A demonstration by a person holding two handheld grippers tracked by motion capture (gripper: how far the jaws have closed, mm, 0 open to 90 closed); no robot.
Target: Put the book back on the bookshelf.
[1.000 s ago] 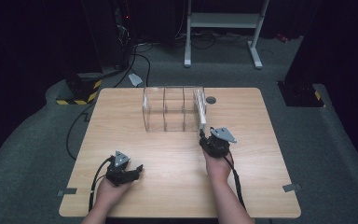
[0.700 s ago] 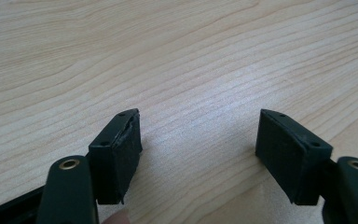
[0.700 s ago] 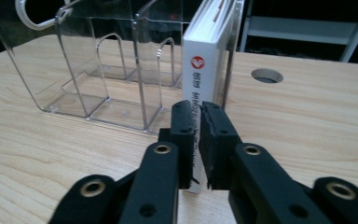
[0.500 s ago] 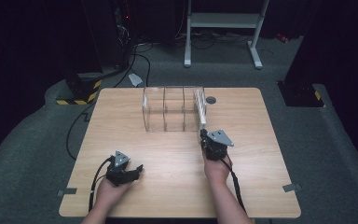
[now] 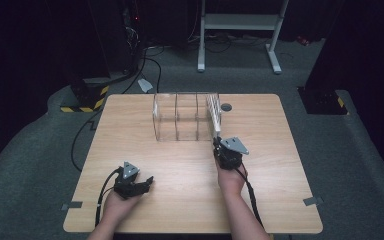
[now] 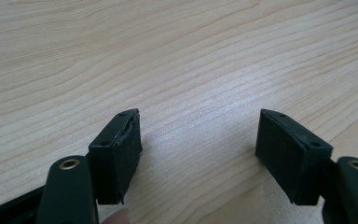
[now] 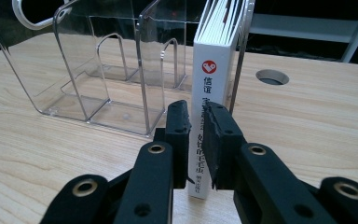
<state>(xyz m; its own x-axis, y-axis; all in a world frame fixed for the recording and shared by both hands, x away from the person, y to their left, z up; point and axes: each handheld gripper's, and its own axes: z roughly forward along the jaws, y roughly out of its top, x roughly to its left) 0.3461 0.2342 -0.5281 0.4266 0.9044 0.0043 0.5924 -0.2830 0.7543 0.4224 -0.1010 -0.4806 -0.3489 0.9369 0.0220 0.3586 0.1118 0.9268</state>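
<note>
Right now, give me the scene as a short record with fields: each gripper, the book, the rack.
right gripper: shut on the book's spine
book: white, upright, partly in the rack's end slot
rack: clear plastic, divided, on the table; other slots empty
left gripper: open, low over bare wood, holding nothing

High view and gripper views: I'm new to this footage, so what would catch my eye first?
The clear acrylic rack standing at the far middle of the wooden table, with a white book upright in its rightmost slot. The right gripper has its fingers closed on the book's spine. The left gripper rests open on bare wood at the near left.
</note>
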